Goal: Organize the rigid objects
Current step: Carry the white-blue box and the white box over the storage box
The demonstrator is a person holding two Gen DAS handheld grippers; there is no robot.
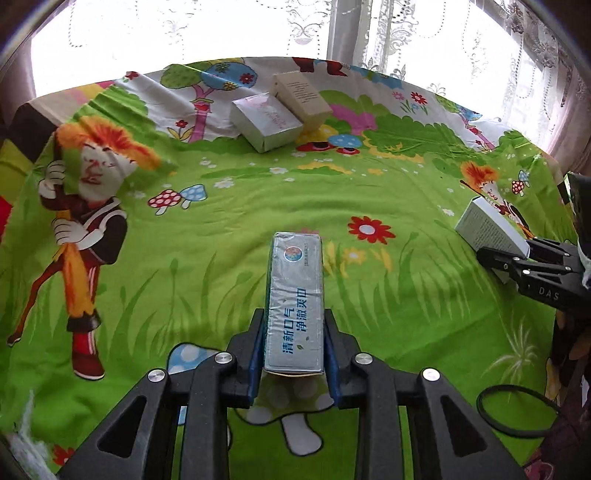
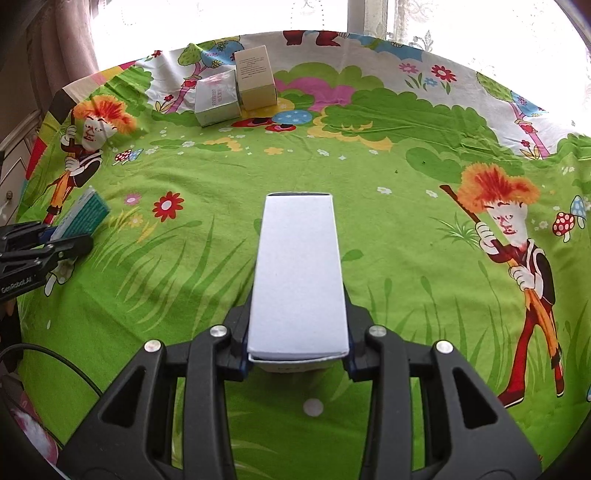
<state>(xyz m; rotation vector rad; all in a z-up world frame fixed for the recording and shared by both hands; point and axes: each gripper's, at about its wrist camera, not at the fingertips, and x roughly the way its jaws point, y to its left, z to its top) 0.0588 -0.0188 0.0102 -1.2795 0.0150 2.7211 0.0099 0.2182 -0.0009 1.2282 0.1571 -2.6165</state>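
Observation:
My left gripper (image 1: pixel 294 321) is shut on a long silver-grey toothpaste box (image 1: pixel 295 280) with blue lettering, held by its near end and pointing away over the cloth. My right gripper (image 2: pixel 298 301) is shut on a plain white box (image 2: pixel 298 266), also gripped at its near end. In the left wrist view the right gripper (image 1: pixel 511 258) and its white box (image 1: pixel 487 229) show at the right edge. In the right wrist view the left gripper (image 2: pixel 64 242) and its toothpaste box (image 2: pixel 83 218) show at the left edge. At the far side a silvery pink-printed box (image 1: pixel 266 120) lies against a beige box (image 1: pixel 301 98).
A green cartoon-printed cloth (image 1: pixel 221 229) covers the surface. Lace curtains (image 1: pixel 369 33) and a bright window stand behind its far edge. A black cable (image 1: pixel 517 413) loops at the near right. The two far boxes (image 2: pixel 236 92) lie at the back left in the right wrist view.

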